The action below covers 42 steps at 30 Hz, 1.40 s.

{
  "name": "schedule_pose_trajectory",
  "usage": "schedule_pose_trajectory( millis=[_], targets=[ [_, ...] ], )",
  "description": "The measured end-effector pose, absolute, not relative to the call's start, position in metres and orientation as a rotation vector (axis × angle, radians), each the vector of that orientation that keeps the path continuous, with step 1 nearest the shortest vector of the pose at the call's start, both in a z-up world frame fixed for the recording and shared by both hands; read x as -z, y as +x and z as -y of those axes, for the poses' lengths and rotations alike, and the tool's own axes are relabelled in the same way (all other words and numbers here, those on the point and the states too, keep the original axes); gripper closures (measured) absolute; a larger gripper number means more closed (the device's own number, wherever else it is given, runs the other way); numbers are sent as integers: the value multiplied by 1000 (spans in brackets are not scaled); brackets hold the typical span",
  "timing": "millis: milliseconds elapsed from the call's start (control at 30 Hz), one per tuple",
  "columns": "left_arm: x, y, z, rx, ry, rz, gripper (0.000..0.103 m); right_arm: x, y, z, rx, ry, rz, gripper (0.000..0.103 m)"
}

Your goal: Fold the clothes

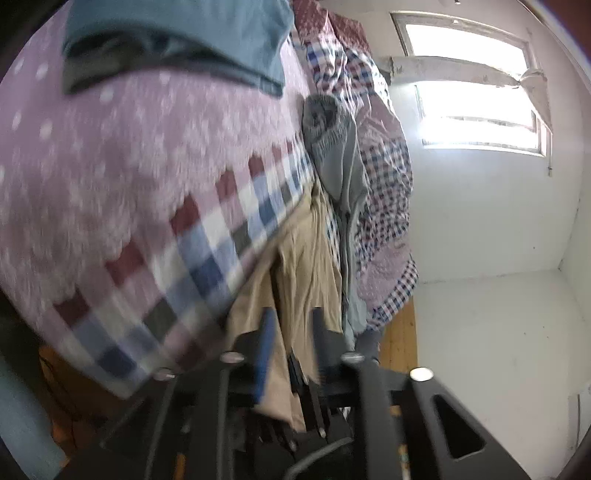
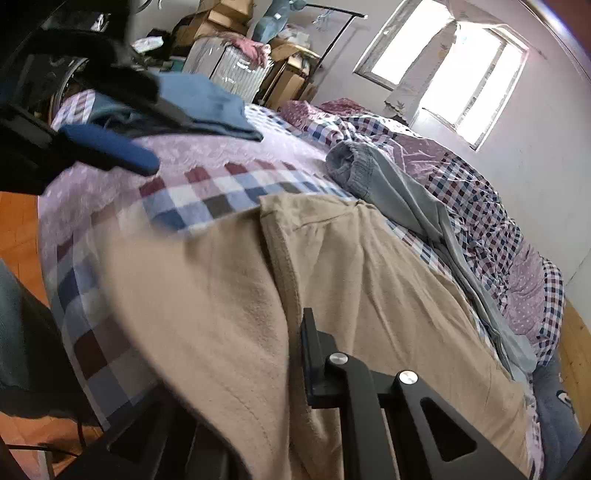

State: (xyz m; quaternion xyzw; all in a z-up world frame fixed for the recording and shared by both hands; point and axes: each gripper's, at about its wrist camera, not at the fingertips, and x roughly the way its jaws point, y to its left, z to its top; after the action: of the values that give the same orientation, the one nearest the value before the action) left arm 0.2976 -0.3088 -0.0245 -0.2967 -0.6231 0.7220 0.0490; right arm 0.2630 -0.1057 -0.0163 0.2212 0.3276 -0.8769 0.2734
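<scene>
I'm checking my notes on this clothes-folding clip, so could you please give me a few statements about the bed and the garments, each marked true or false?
1. The beige garment lies spread on the bed. True.
2. A folded blue garment sits farther back on the bed. True.
3. The grey garment hangs on the window. False: it lies on the bed beside the beige one.
4. The bed cover is plain white. False: it is pink with dots and a chequered band.
5. Cardboard boxes are stacked beyond the bed. True.

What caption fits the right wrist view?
Right claw shut on the tan garment spread over the checked bed cover.
</scene>
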Motion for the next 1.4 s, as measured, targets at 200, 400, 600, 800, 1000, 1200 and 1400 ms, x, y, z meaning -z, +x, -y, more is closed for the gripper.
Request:
schedule_pose_trajectory(
  millis=[200, 400, 600, 800, 1000, 1200, 1400],
  targets=[
    [20, 245, 311, -2171, -1027, 1728, 35, -1, 266, 95, 2375, 575, -800, 96],
    [20, 188, 310, -2196, -1163, 1542, 35, -14, 259, 83, 2387, 570, -726, 96],
    [32, 138, 306, -2134, -1216, 1475, 35, -26, 253, 73, 2394, 575, -665, 96],
    [29, 89, 305, -2099, -1191, 1393, 35, -32, 257, 65, 2386, 568, -635, 97],
    [28, 43, 305, -2084, -1172, 1342, 35, -44, 257, 54, 2400, 587, -580, 97],
    [31, 4, 296, -2058, -1188, 1282, 37, -45, 258, 49, 2410, 595, -574, 97],
    [44, -8, 290, -2038, -1219, 1289, 93, -41, 260, 49, 2413, 621, -597, 98]
  ],
)
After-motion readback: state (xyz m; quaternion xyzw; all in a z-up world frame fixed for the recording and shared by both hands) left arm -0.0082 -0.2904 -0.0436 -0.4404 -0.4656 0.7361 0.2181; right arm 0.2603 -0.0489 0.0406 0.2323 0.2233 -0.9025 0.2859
